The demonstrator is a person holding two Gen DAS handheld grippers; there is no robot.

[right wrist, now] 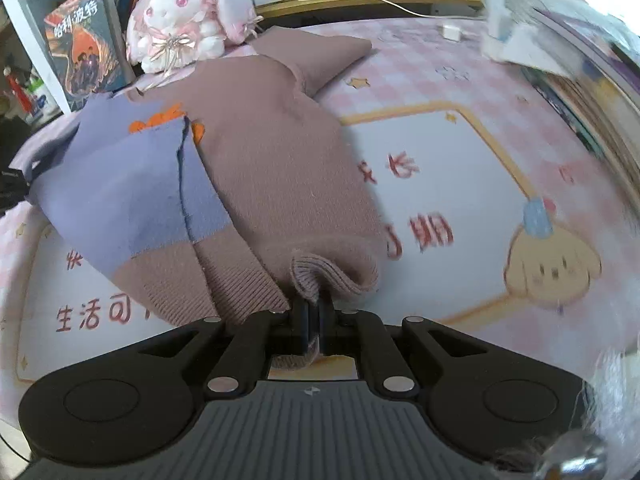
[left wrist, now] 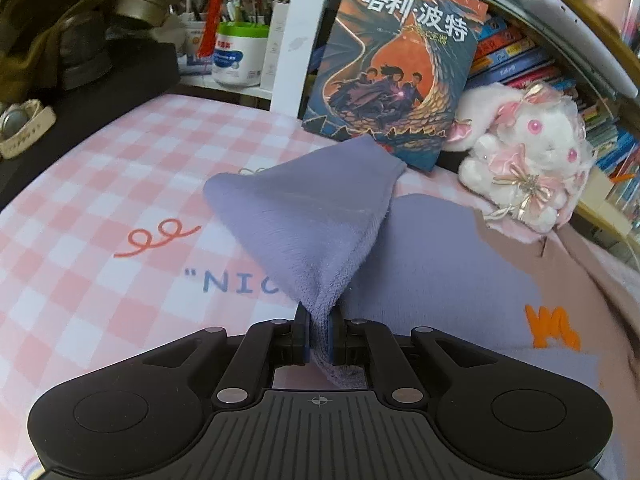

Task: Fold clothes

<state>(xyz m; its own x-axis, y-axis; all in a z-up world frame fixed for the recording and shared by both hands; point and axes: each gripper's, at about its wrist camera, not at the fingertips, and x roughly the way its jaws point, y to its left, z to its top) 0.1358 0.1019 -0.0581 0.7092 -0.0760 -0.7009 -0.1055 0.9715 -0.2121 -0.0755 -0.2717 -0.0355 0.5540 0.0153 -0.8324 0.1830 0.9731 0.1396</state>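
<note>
So both grippers are clamped on the same sweater [right wrist: 280, 168], which is lying on the pink checked mat [left wrist: 100, 184] that covers the desk. The left gripper [left wrist: 320, 336] has its jaws pinched tight on a purple part of the knit, and that bit is lifted up off the mat into a kind of tent shape. The right gripper [right wrist: 314, 332] is squeezed shut on the ribbed mauve hem, which bunches up right at the fingertips. The sweater is mauve with a big purple panel and orange lettering, and one sleeve is folded across near the top. Just behind it sits a white and pink plush bunny [right wrist: 180, 20], touching the sweater's edge, and a Harry Potter book [left wrist: 396, 60] stands propped beside the bunny, with shelves of books behind
</note>
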